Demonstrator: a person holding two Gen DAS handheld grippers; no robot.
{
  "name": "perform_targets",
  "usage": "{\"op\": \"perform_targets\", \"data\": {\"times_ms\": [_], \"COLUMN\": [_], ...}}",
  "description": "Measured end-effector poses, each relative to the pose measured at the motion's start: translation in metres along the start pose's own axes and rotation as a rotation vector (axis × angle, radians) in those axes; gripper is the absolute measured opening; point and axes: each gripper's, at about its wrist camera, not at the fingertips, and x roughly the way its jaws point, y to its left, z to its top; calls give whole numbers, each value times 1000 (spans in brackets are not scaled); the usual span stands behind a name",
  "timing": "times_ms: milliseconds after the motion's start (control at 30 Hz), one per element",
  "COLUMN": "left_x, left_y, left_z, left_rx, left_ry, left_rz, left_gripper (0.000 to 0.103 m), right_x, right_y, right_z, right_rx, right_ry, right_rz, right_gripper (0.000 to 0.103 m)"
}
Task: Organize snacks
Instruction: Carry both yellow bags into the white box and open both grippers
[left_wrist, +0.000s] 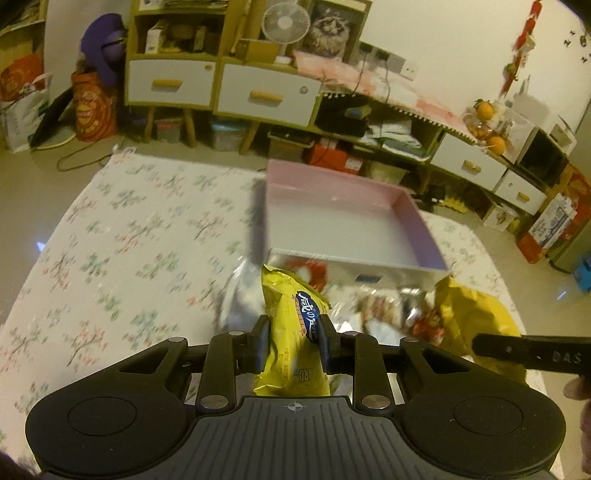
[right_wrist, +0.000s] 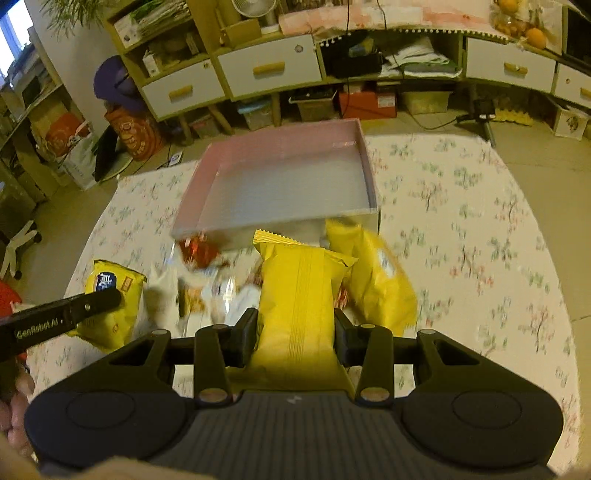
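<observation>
Table: a floral tablecloth (right_wrist: 461, 221) is spread beneath both grippers, well beyond the jaws on every side.
Box: a shallow pink-walled box (right_wrist: 288, 147) with a pale floor is seen ahead of both pairs of jaws, past the snack pile; nothing is seen inside it.
Snack pile: mixed wrappers (right_wrist: 207, 280), red, silver and white, are heaped between the jaws and the box's near wall.
Loose yellow bag: a yellow snack bag (right_wrist: 376, 280) lies just right of the right gripper's jaws, beside the held pack.
Right gripper (right_wrist: 295, 328): the jaws are closed on a plain yellow snack pack (right_wrist: 299, 291), held upright with its crimped end pointing away.
Left gripper (left_wrist: 293, 338): the jaws are narrowed on a yellow snack packet with a blue logo (left_wrist: 295, 332), gripped at mid-length.
</observation>
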Motion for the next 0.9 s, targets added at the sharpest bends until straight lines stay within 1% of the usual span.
{"op": "perform_targets", "data": {"times_ms": [167,300,433,667,767,900], "left_x": [16,37,58,96,114,136], "left_y": [-17,-28,-35,-40,-40,-33], "left_z": [22,40,55,77,83,88], "left_rx": [30,56,80,82,93,71], "left_ry": [-20,-29,-43,-55,-56,-42], "left_rz": [-14,-21,-18,-21,-7,9], "left_gripper": [24,24,24,24,24,24], "right_x": [12,28,44,75,87,103], "right_y": [-4,-8,-11,-16,-15,-15], "right_z": [29,46,61,83,89,95], "right_rx": [17,16,1,6,-2,-10], "right_ry": [-12,-14,-17,-20,-14,-3], "right_rz": [-3,4,-14,-21,-28,-45], "right_gripper": [38,38,38,38,38,38]}}
